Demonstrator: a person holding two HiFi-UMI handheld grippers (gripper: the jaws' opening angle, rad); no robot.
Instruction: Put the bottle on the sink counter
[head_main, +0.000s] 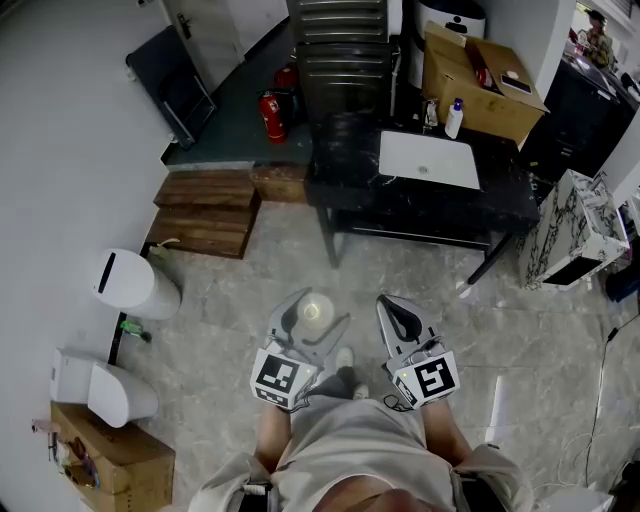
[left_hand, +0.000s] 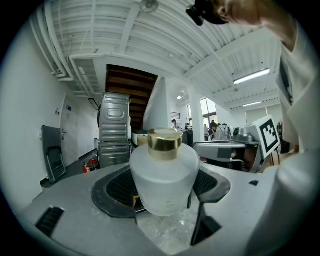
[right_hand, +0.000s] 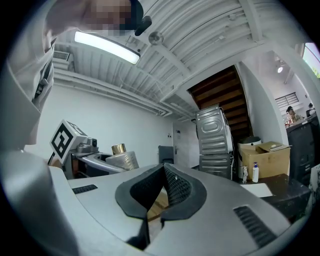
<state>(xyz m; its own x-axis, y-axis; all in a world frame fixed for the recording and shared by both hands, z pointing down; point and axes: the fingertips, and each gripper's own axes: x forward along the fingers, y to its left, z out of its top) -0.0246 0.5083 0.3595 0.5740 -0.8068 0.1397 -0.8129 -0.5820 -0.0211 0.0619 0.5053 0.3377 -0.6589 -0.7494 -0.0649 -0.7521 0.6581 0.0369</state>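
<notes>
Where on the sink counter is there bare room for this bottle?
Widest bare patch: the sink counter left of the white basin, out to its left edge. A narrower strip runs along the front of the basin. The back right is crowded: cardboard box and a small white bottle.

The bottle (left_hand: 164, 175) looks frosted and matt — its cap (left_hand: 164, 144) is shiny gold metal. The sink counter (head_main: 420, 210) is dark, glossy stone.
</notes>
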